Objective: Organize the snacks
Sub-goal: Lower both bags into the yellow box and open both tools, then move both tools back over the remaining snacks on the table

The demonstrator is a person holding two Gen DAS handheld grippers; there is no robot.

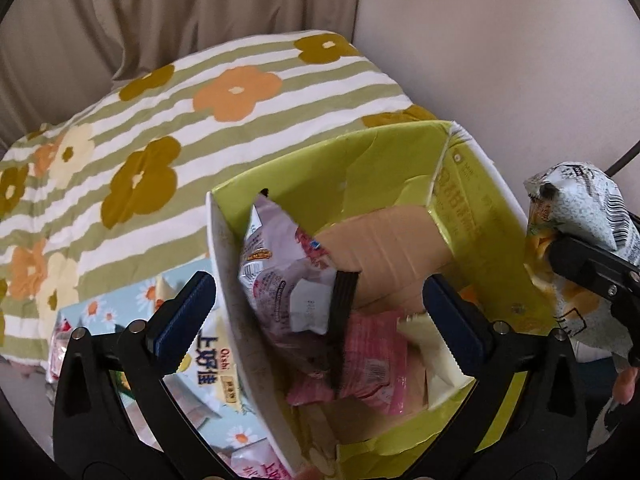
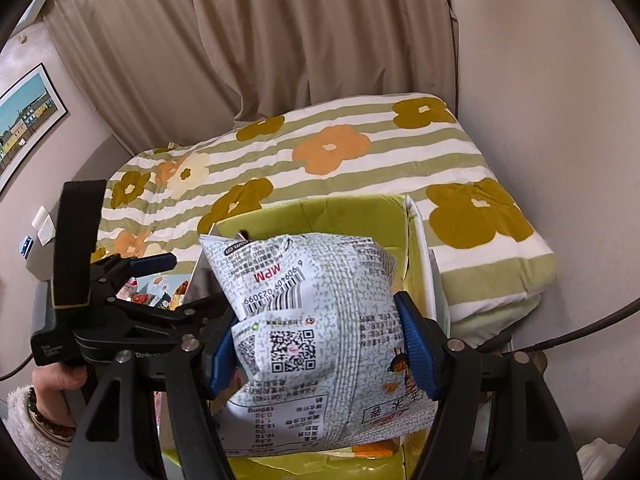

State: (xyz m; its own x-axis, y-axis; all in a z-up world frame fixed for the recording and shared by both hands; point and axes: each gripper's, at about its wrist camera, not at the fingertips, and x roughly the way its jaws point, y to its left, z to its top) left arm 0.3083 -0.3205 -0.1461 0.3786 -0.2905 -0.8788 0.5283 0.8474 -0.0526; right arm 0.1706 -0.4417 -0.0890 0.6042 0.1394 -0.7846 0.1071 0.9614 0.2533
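- Above, a white snack bag (image 2: 320, 332) is pinched by the right gripper (image 2: 324, 352) over the green box (image 1: 472, 216).
- Left gripper (image 1: 316, 312) fingers are spread, nothing clamped, astride the box's white wall (image 1: 228, 280).
- Beyond, a floral quilt (image 1: 160, 128) is spread.

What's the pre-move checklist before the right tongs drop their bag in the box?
1. Right tongs grip on the white snack bag: ok, pads press both sides.
2. Left tongs released: ok, wide open, nothing between the pads.
3. Purple-white packet in the green carton: ok, it leans on the near wall.
4. Room in the carton: ok, bare cardboard floor beside the pink packet.
5. White snack bag over the opening: cannot tell; it hangs above the carton but hides it.
6. Left tongs clear of the drop path: not ok, they straddle the carton wall.
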